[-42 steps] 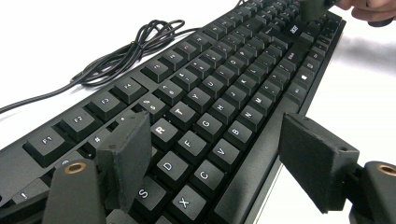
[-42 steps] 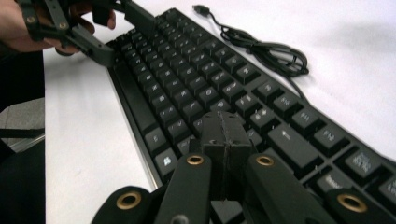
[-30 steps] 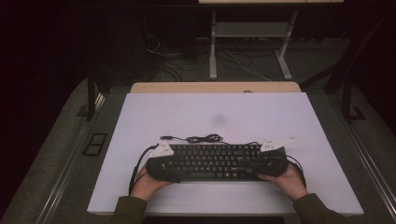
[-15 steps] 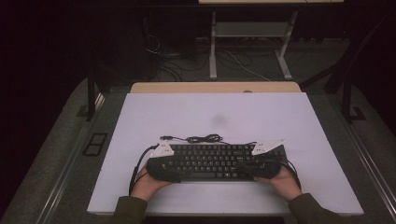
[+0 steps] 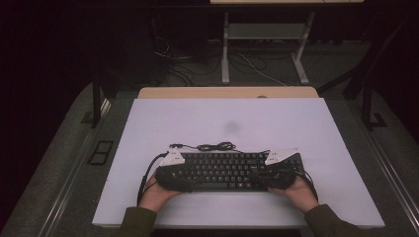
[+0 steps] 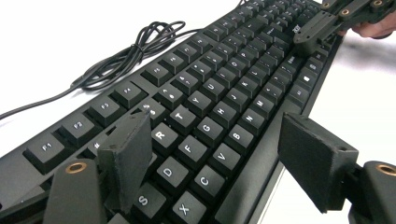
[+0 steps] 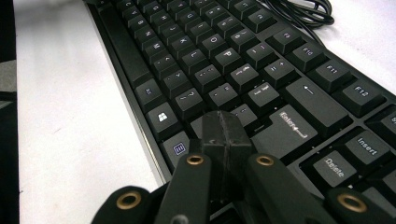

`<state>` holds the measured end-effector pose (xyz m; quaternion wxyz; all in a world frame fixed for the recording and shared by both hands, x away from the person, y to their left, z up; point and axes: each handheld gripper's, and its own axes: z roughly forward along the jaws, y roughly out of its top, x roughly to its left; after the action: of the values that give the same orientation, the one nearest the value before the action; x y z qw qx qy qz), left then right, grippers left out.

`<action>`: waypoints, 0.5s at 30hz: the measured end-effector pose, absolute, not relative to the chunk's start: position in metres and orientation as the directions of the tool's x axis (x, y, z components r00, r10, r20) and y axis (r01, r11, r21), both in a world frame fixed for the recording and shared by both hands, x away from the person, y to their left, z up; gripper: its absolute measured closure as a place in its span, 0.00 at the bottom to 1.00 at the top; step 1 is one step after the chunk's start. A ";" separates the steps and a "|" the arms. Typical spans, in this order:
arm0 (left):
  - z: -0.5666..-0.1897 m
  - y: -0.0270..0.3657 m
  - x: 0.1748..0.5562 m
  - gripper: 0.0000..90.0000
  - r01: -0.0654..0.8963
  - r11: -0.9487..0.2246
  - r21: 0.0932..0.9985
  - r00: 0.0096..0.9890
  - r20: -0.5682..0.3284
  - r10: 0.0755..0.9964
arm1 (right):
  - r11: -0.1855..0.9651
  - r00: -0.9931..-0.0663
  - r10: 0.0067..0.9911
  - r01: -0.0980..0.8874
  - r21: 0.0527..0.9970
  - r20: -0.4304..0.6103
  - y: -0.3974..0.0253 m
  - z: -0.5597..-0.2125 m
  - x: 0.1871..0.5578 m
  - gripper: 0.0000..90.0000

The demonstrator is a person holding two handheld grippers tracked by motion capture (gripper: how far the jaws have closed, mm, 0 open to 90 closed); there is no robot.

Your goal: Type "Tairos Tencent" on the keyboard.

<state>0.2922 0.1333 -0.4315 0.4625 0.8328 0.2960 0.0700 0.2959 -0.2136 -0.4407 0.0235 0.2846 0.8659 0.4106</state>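
Two grippers work on one keyboard (image 5: 230, 171), which lies flat on the white counter (image 5: 316, 123), near the person's edge of it. The left gripper (image 6: 219, 154) stands over the left end of the keyboard. Its fingers (image 6: 128, 158) are wide apart and hold nothing: one pad rests low among the keys near the letter row, the other pad hangs off the near edge of the keyboard, above the counter. The front rim of the keyboard runs between them, so I judge that this spread is meant to take the rim when they come together.

The right gripper (image 7: 227, 140) is at the right end, and its fingers are pressed together with nothing between them. Their joined tip sits on or just above the keys beside the Enter key; whether it touches I cannot tell. Such a closed tip is good for pressing or steadying, not for lifting.

A cable (image 5: 212, 146) lies coiled on the counter beyond both pairs of fingers, just behind the back edge of the keyboard, out of their way. Both hands (image 5: 157, 193) keep low at the near side.
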 end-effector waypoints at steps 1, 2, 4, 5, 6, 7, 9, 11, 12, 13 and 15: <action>-0.431 0.132 0.293 0.29 0.427 -0.395 0.813 0.815 -0.156 0.558 | 0.501 -0.837 0.512 0.473 0.725 0.193 -0.214 -0.441 0.296 0.99; -0.431 0.132 0.294 0.29 0.428 -0.393 0.814 0.814 -0.157 0.559 | 0.501 -0.837 0.512 0.473 0.725 0.193 -0.214 -0.441 0.296 0.99; -0.430 0.130 0.295 0.31 0.426 -0.392 0.816 0.813 -0.155 0.561 | 0.501 -0.838 0.511 0.473 0.725 0.193 -0.214 -0.441 0.296 0.99; -0.429 0.130 0.297 0.33 0.422 -0.393 0.817 0.814 -0.151 0.561 | 0.500 -0.837 0.511 0.473 0.726 0.193 -0.214 -0.441 0.296 0.99; -0.429 0.129 0.298 0.35 0.422 -0.388 0.819 0.812 -0.150 0.564 | 0.499 -0.837 0.511 0.473 0.726 0.195 -0.214 -0.441 0.296 0.99; -0.427 0.129 0.299 0.37 0.420 -0.389 0.820 0.811 -0.148 0.566 | 0.498 -0.837 0.511 0.473 0.726 0.195 -0.214 -0.441 0.296 0.99; -0.425 0.128 0.302 0.43 0.415 -0.383 0.826 0.810 -0.143 0.569 | 0.499 -0.837 0.512 0.473 0.726 0.193 -0.214 -0.441 0.296 0.99; -0.423 0.127 0.304 0.52 0.407 -0.378 0.831 0.808 -0.134 0.574 | 0.498 -0.837 0.512 0.473 0.726 0.194 -0.214 -0.441 0.296 0.99; -0.423 0.127 0.306 0.57 0.409 -0.375 0.832 0.806 -0.136 0.576 | 0.498 -0.837 0.512 0.474 0.727 0.194 -0.214 -0.441 0.296 0.99; -0.422 0.126 0.308 0.61 0.412 -0.379 0.829 0.807 -0.139 0.574 | 0.498 -0.837 0.512 0.474 0.726 0.195 -0.214 -0.441 0.296 0.99; -0.422 0.125 0.312 0.69 0.417 -0.387 0.822 0.809 -0.142 0.571 | 0.497 -0.837 0.511 0.473 0.727 0.196 -0.214 -0.441 0.296 0.99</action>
<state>0.3118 0.1250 -0.4223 0.4664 0.8288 0.2980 0.0822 0.2961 -0.2142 -0.4412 0.0227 0.2845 0.8649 0.4128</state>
